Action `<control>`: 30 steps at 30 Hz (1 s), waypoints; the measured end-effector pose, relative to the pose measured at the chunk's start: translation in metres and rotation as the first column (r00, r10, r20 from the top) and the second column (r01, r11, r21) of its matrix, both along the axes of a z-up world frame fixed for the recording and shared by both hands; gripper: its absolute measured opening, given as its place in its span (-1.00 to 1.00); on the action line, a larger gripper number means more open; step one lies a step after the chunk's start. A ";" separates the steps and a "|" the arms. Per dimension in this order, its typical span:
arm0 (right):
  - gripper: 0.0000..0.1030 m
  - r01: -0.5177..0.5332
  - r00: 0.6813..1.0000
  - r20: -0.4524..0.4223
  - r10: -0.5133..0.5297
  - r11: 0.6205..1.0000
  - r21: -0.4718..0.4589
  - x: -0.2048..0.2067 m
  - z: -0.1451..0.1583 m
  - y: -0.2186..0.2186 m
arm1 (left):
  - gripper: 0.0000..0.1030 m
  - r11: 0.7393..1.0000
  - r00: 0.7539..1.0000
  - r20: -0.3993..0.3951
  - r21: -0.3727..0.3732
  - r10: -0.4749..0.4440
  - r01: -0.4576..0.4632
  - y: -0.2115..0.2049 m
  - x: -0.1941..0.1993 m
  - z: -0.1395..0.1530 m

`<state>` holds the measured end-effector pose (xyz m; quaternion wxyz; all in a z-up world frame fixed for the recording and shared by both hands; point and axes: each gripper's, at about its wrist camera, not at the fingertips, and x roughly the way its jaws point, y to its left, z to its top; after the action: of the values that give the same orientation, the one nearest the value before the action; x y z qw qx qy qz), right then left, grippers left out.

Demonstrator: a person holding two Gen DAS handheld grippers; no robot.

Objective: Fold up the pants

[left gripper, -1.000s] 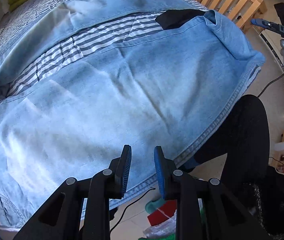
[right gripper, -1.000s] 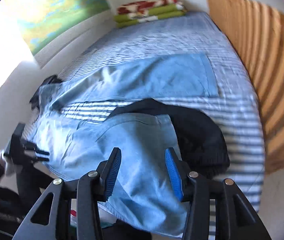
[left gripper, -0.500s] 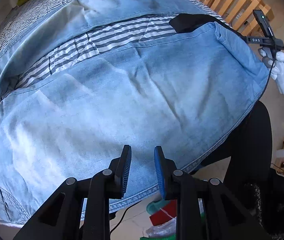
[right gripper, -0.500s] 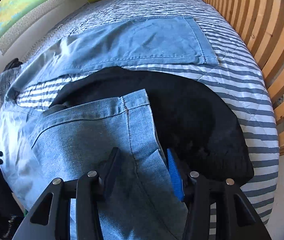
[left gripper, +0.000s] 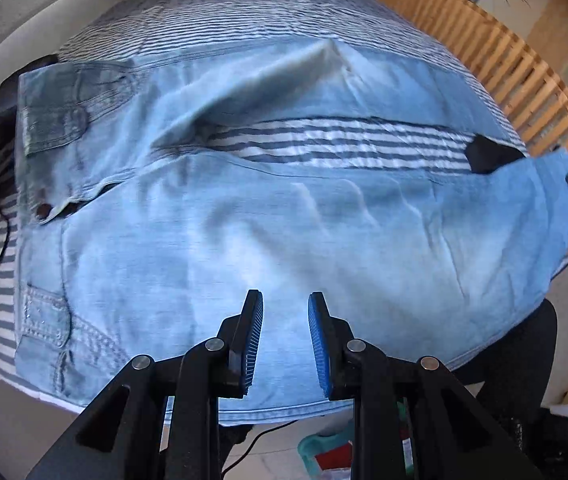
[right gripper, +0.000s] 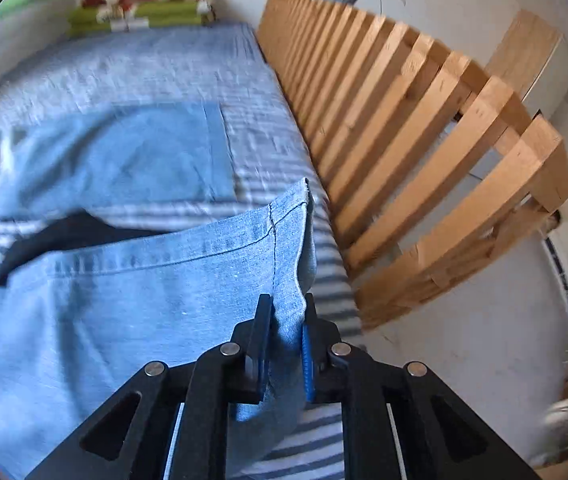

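The left black two-finger gripper with blue ribbed pads (left gripper: 285, 338) points steeply down, jaws apart and empty. The right black gripper (right gripper: 287, 346) is closing its jaws on cloth.

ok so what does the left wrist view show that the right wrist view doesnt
Left wrist only: the light blue denim jeans' waistband and pockets, with the left claw empty above them. Right wrist only: the right claw closing on the near leg's hem, denim between its pads. Both: the striped bedcover, the slatted wooden frame and a black garment.
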<state>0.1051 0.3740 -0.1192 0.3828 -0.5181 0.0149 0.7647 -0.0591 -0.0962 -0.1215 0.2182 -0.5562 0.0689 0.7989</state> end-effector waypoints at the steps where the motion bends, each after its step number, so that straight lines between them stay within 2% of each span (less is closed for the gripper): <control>1: -0.70 0.024 0.997 0.070 -0.025 1.000 0.011 -0.003 -0.012 0.004 | -0.51 0.999 0.999 -0.009 0.003 0.034 -0.034 -0.013 -0.004 0.003; 3: -0.45 0.049 0.994 0.098 -0.051 0.999 0.017 -0.004 -0.020 0.006 | -0.51 0.995 0.994 -0.030 0.010 0.101 -0.101 -0.042 -0.012 0.010; 5: -0.34 0.039 0.998 0.057 -0.041 0.999 0.031 -0.004 -0.010 -0.001 | -0.50 0.984 0.983 -0.048 0.017 0.180 -0.179 -0.076 -0.021 0.018; 10: -0.32 -0.067 0.997 -0.028 0.069 0.996 0.058 -0.021 0.032 -0.036 | -0.50 0.942 0.934 -0.120 0.009 0.335 -0.337 -0.155 -0.047 0.042; 13: -0.31 -0.174 0.977 -0.123 0.173 0.985 0.005 -0.040 0.056 -0.064 | -0.50 0.919 0.906 -0.160 0.018 0.392 -0.394 -0.190 -0.070 0.058; 15: -0.30 -0.262 0.954 -0.165 0.251 0.964 -0.049 -0.056 0.062 -0.086 | -0.50 0.906 0.892 -0.165 0.030 0.421 -0.422 -0.209 -0.088 0.065; 19: -0.30 -0.392 0.905 -0.220 0.365 0.915 -0.092 -0.090 0.065 -0.134 | -0.50 0.911 0.898 -0.165 0.008 0.409 -0.413 -0.215 -0.128 0.068; 23: -0.30 -0.496 0.864 -0.158 0.479 0.863 -0.096 -0.140 0.059 -0.181 | -0.46 0.920 0.909 -0.160 -0.006 0.386 -0.392 -0.202 -0.180 0.065; 27: -0.30 -0.575 0.817 -0.116 0.564 0.813 -0.097 -0.187 0.058 -0.210 | -0.23 0.929 0.917 -0.174 -0.029 0.360 -0.370 -0.187 -0.234 0.063; 30: -0.30 -0.623 0.782 -0.102 0.614 0.777 -0.093 -0.219 0.056 -0.221 | 0.10 0.928 0.917 -0.199 -0.071 0.346 -0.366 -0.178 -0.270 0.059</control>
<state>-0.1142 0.1532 -0.0634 0.0775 -0.4911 -0.0968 0.8622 -0.3290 -0.2740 -0.0621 0.0317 -0.4945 0.0288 0.8681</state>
